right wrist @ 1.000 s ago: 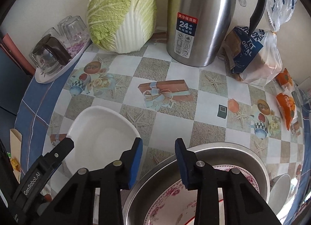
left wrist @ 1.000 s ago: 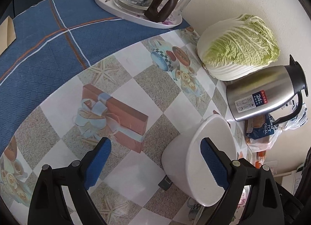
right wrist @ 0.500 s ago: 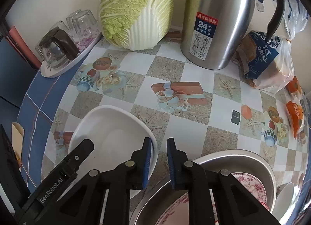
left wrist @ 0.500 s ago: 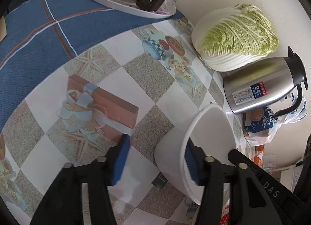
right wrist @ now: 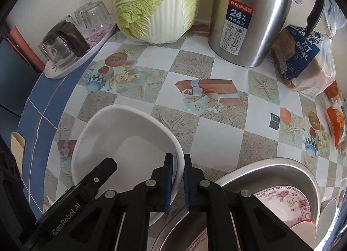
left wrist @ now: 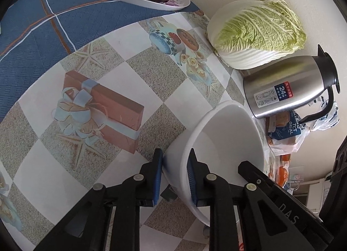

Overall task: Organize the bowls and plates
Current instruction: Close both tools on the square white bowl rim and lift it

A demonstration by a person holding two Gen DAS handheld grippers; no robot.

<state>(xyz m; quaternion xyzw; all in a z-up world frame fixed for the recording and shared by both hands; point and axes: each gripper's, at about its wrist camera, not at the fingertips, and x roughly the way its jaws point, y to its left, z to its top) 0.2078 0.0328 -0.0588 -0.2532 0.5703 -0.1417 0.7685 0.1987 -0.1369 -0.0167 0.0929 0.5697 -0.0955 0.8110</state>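
Now | left gripper (left wrist: pixel 174 169), right gripper (right wrist: pixel 178 172) both clamp white bowl (right wrist: pixel 128 142) rim, closing | steel basin (right wrist: pixel 282 170) (right view only)

Soft daylight, sharp focus, fisheye-warped dark corners.

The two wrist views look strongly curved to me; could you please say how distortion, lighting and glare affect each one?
Left wrist view: heavy fisheye bending, dark corners, soft even daylight, the white bowl sharp. Right wrist view: the same curvature, bright streaks of glare on the steel flask, a soft sheen on the metal basin, no noticeable blur.
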